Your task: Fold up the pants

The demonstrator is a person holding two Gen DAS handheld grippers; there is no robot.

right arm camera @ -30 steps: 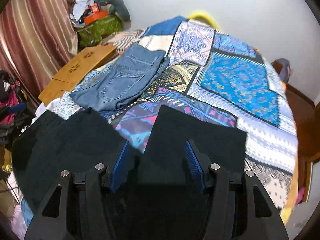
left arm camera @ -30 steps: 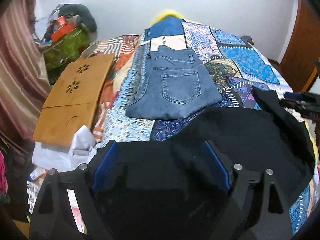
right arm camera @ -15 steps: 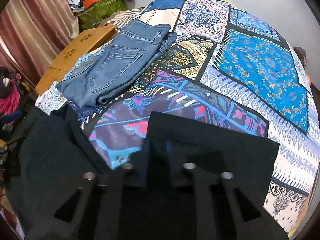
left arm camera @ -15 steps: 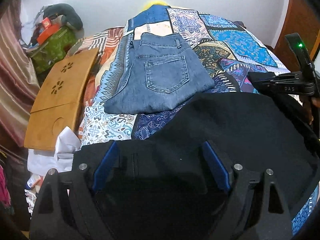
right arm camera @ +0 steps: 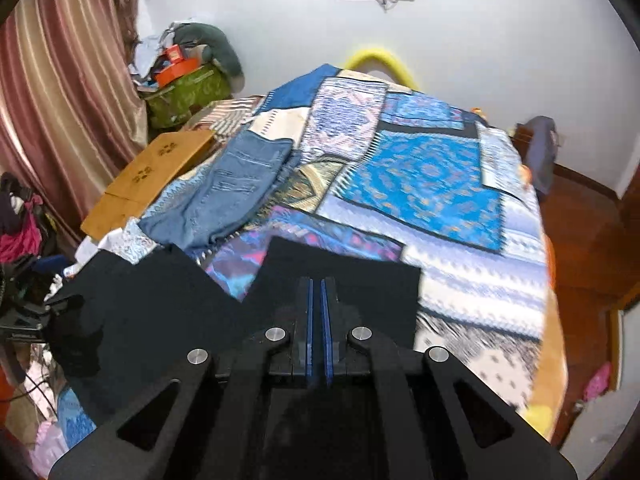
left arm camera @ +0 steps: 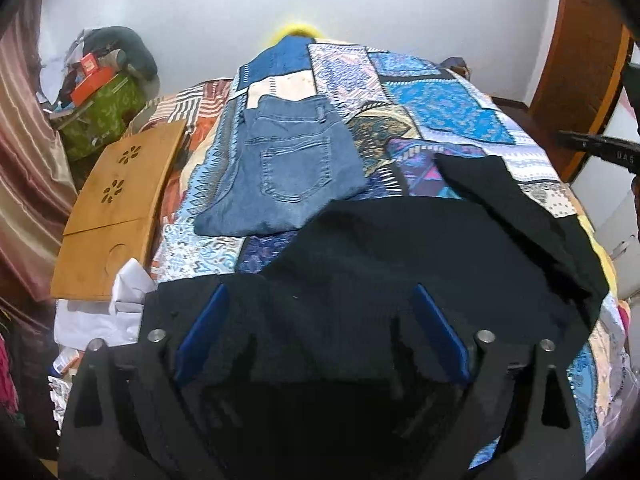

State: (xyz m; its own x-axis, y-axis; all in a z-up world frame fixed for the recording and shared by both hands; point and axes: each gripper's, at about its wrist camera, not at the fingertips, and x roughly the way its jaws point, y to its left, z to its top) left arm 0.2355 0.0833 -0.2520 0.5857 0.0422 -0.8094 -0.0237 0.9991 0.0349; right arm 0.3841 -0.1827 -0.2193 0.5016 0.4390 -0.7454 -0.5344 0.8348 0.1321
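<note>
The right gripper (right arm camera: 318, 292) has just snapped its fingers together on the far leg of the black pants (left arm camera: 420, 248), which lie across the near bed (right arm camera: 440, 184); the left gripper (left arm camera: 320, 312) stays spread over the waist, so folding can start.

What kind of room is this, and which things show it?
Most likely a bedroom in a home. A wide bed under a blue patchwork bedspread fills the room, folded blue denim jeans lie on it, and a striped pink curtain hangs at one side.
</note>
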